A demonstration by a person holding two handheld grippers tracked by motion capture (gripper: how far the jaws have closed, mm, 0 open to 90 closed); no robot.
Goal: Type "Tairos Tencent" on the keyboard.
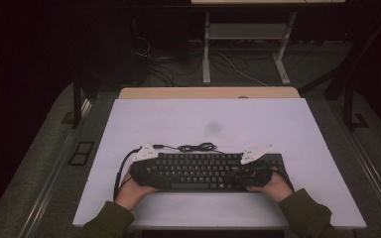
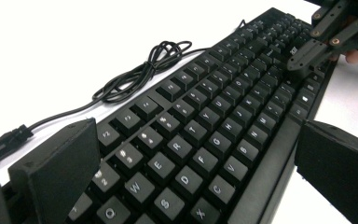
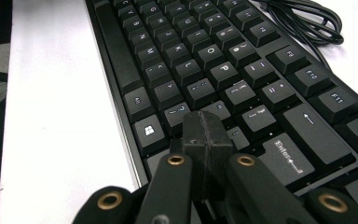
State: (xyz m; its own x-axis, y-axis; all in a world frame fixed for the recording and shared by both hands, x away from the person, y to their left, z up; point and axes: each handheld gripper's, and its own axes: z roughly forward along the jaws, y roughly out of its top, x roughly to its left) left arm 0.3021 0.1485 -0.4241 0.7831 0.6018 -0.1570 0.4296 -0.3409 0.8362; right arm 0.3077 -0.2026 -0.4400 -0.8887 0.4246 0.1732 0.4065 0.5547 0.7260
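Pressing with the clenched right claw (image 3: 207, 135) may hit a neighbouring key on the keyboard (image 1: 206, 171); the released left claw (image 2: 191, 186), seemingly straddling the frame's lower-left end, could nudge it.

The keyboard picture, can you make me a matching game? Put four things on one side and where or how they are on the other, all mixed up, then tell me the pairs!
Things:
1. keyboard
2. cable
3. left gripper
4. right gripper

Places or states:
A. jaws pressed together, tip over the keys near Enter
B. lies flat on the white table, black
C. jaws wide apart, one on each long side of the keyboard
D. coiled in a loose bundle behind the keyboard

Pairs: 1-B, 2-D, 3-C, 4-A
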